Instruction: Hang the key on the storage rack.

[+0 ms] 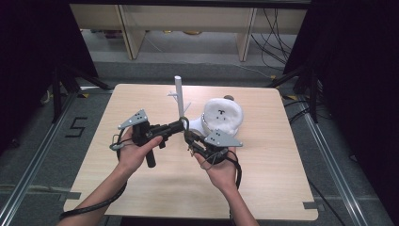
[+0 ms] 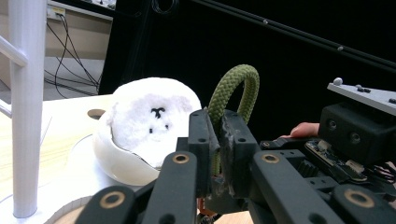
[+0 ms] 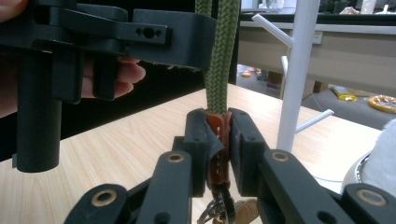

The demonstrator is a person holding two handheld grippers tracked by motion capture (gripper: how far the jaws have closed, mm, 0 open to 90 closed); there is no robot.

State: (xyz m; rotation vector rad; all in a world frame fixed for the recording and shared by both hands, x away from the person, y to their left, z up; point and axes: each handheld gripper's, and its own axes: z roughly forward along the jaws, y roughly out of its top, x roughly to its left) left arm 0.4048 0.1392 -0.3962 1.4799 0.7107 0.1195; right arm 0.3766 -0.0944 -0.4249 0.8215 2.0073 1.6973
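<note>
Claw, left (image 2: 215, 140), clamps green rope loop (image 2: 233, 88); right claw (image 3: 217, 140) grips its leather tab (image 3: 217, 140). Handover step; next likely hang loop on white peg stand (image 1: 179, 96).

1. The rope loop (image 2: 233, 88) is olive green, with a braided weave.
2. The leather tab (image 3: 217, 140) on it is reddish brown.
3. The plush toy (image 1: 222, 115) is white, with small black face marks.
4. The stand (image 1: 179, 96) is plain white.
5. The table (image 1: 263, 179) is pale wood grain.
6. Both grippers, left (image 1: 181, 124) and right (image 1: 189, 136), are black with grey top plates.
</note>
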